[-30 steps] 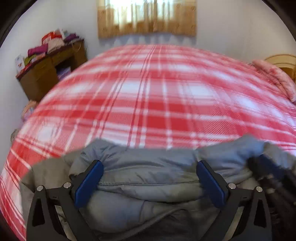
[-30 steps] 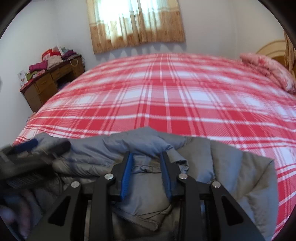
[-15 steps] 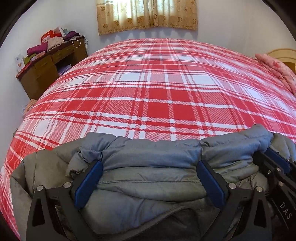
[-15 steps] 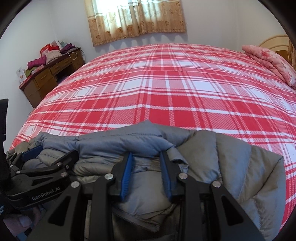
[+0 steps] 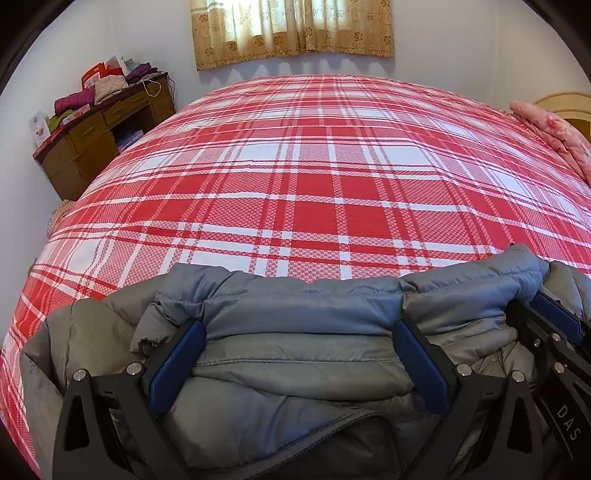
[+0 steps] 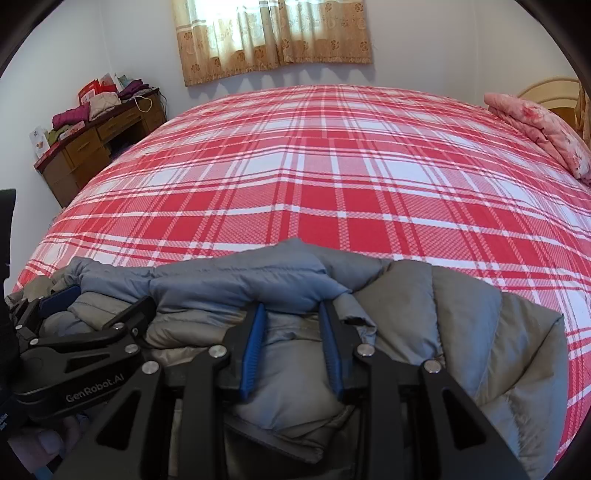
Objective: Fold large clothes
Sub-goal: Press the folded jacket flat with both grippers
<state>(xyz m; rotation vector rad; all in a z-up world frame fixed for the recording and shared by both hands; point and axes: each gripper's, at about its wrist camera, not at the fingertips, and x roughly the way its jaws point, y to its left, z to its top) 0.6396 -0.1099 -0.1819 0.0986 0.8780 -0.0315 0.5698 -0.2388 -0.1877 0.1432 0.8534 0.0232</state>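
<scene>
a puffy grey quilted down jacket (image 5: 295, 354) lies bunched at the near edge of the bed, on the red-and-white plaid woven bedspread (image 5: 317, 184), its smooth blue-grey folded edge rolled into a soft ridge across the top and a dark zipper line curving below. the left gripper (image 5: 299, 332), black with ribbed blue pads, has its jaws spread wide with the padded fabric bulging between them; the pads touch the cloth on both sides, but i cannot tell whether they truly squeeze it or merely straddle it. the right gripper (image 6: 291, 317) is narrowed down and clenched on a pinch of the jacket, whose rolled edge drapes over its fingertips and hides them. each tool shows at the edge of the other's view, partly cut off. a pale pink floral quilt (image 6: 535, 129) lies folded at the bed's far right, against a cream headboard that is mostly out of frame. a brown wooden desk (image 5: 99, 133) stands in the left corner, piled with folded clothes too small to sort out, and tan flowered curtains (image 5: 291, 29) hang above.
</scene>
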